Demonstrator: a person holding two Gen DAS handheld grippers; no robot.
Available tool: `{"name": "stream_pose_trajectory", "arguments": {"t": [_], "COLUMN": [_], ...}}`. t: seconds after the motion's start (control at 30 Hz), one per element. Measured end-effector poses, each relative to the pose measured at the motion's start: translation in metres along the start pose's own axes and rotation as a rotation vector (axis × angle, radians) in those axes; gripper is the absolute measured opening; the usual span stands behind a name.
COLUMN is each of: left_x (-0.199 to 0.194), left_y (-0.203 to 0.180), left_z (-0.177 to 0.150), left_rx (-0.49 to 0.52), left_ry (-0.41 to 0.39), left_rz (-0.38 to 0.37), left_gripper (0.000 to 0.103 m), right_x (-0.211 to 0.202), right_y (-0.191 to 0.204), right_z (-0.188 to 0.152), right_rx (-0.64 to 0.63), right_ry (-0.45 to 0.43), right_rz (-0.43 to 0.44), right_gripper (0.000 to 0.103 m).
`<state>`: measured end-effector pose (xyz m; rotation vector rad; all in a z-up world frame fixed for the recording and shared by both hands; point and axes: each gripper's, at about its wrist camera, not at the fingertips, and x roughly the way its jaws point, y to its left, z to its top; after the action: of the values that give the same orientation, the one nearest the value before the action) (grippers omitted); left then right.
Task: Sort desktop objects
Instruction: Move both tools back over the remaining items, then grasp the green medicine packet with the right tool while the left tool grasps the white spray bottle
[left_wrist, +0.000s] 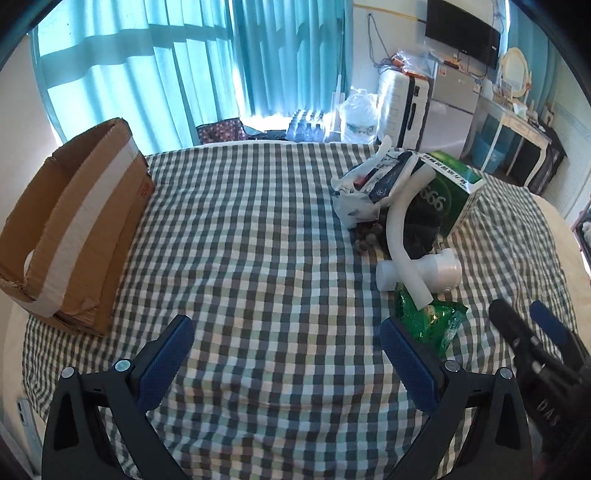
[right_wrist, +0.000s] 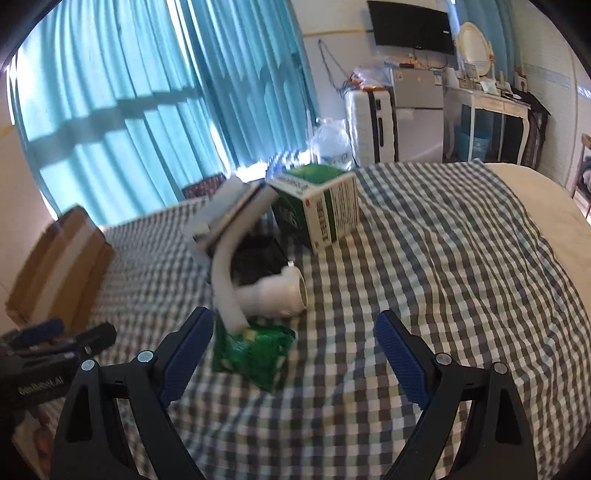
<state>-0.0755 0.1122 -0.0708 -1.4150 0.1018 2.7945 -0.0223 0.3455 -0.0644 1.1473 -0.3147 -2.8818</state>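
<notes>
From the left wrist, the left claw (left_wrist: 286, 354) hangs wide and empty over bare checked cloth (left_wrist: 258, 221), aimed at the gap between the box (left_wrist: 74, 229) on the left and the heap on the right; it seems held there ready, since nothing lies between its pads. The box stands open-topped at the cloth's left edge, well apart from the heap, likely as the bin for sorted things. The heap sits right of centre: a white pipe (left_wrist: 402, 229) curves over a dark lump, its end resting on a green packet (left_wrist: 428, 321), with a green carton (left_wrist: 454, 188) and a plastic bag (left_wrist: 365, 188) behind. The right claw (left_wrist: 524, 321) shows at the lower right, near the packet. From the right wrist, the right claw (right_wrist: 293, 350) is spread wide with nothing gripped; the packet (right_wrist: 255, 350) lies just beside its left pad, partly between the pads, and the pipe (right_wrist: 229, 280) end presses on the packet's top. That suggests the packet is the first pick, though the pipe atop it may drag along. The carton (right_wrist: 321, 206) stands tilted behind.
</notes>
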Motion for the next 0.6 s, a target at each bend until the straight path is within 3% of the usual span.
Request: {"name": "stream_pose_trajectory", "arguments": {"t": [0.13, 0.3, 0.47, 0.53, 0.6], "left_x": [0.014, 0.029, 0.035, 0.037, 0.038], "left_y": [0.004, 0.023, 0.026, 0.021, 0.015], "left_z": [0.001, 0.005, 0.013, 0.018, 0.023], "left_rx": [-0.029, -0.102, -0.105, -0.096, -0.086], "left_ry": [0.012, 0.041, 0.039, 0.034, 0.032], "left_rz": [0.075, 0.075, 0.077, 0.07, 0.063], "left_gripper": [0.103, 0.103, 0.103, 0.103, 0.103], "right_x": [0.022, 0.044, 0.068, 0.083, 0.098], "right_y": [0.015, 0.03, 0.04, 0.041, 0.041], "right_z": [-0.005, -0.017, -0.021, -0.025, -0.033], "right_rx": [-0.04, -0.083, -0.106, -0.104, -0.114], "right_ry": [0.062, 0.121, 0.165, 0.229, 0.308], "right_rz": [0.051, 0.059, 0.054, 0.057, 0.041], "right_gripper": [0.09, 0.09, 0.089, 0.089, 0.081]}}
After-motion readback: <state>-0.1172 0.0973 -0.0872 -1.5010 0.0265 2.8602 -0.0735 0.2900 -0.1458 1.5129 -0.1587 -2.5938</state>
